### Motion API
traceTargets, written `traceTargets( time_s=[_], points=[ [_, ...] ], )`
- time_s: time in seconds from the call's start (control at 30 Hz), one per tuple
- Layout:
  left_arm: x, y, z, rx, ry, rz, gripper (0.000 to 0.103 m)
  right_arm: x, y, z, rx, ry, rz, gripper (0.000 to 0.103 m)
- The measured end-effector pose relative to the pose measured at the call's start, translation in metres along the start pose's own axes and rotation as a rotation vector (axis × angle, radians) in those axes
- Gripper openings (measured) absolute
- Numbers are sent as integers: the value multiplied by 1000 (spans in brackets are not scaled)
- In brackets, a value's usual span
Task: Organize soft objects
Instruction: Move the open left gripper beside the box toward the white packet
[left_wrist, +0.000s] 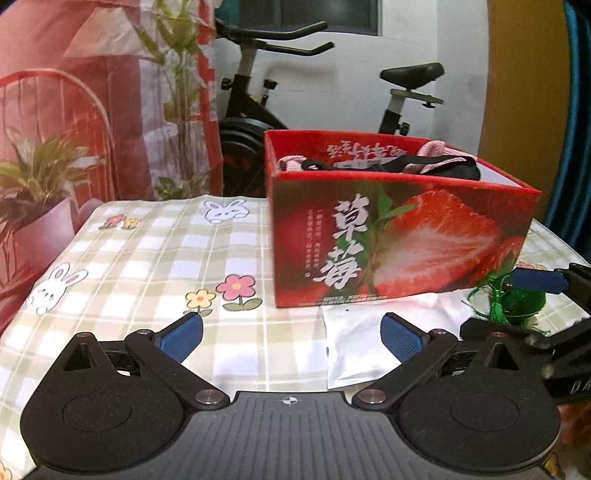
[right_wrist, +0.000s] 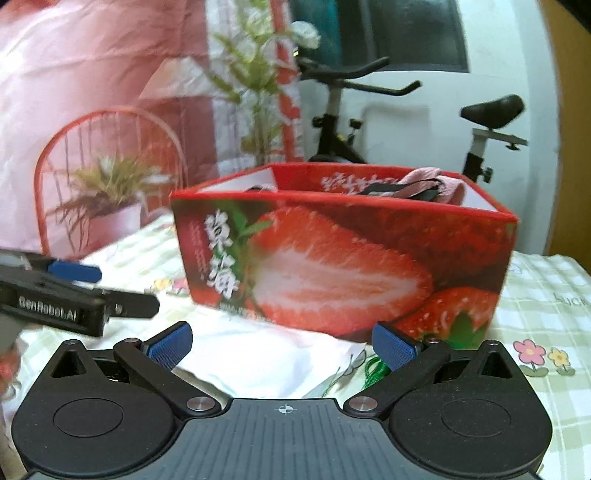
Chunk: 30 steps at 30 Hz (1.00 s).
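A red strawberry-printed box (left_wrist: 399, 229) stands on the checked tablecloth (left_wrist: 129, 258) with its rabbits and flowers, and pink and black soft items (left_wrist: 436, 164) are heaped inside it, showing over the rim toward one o'clock. The left gripper (left_wrist: 291, 334) hovers low over the cloth with its blue pads (left_wrist: 183, 334) spread wide and nothing between them; a flat white pouch (left_wrist: 354, 343) lies on the cloth just ahead of it, at about one o'clock, close against the box's near wall. A green tasselled object (left_wrist: 517, 301) sits at three o'clock from there, beside the box's corner, with the right gripper (right_wrist: 282, 343) right by it. That gripper's jaws are also spread apart, empty, above the white pouch, green threads showing by its right finger. Behind the table stand an exercise bike (left_wrist: 288, 74) and potted plants (left_wrist: 40, 177).
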<state>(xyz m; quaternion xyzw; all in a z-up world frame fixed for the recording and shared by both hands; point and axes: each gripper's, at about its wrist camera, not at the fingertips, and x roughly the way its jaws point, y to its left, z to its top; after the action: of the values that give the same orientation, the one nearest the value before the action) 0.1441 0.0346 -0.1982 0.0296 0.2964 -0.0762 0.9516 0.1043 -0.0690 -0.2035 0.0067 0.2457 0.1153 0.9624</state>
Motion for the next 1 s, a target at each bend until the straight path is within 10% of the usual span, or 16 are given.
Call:
traceTargets(
  time_s=[1.0],
  points=[
    [-12,1,-32,-12,15,106,103,12,16,-18,-139,91,-8,103]
  ],
)
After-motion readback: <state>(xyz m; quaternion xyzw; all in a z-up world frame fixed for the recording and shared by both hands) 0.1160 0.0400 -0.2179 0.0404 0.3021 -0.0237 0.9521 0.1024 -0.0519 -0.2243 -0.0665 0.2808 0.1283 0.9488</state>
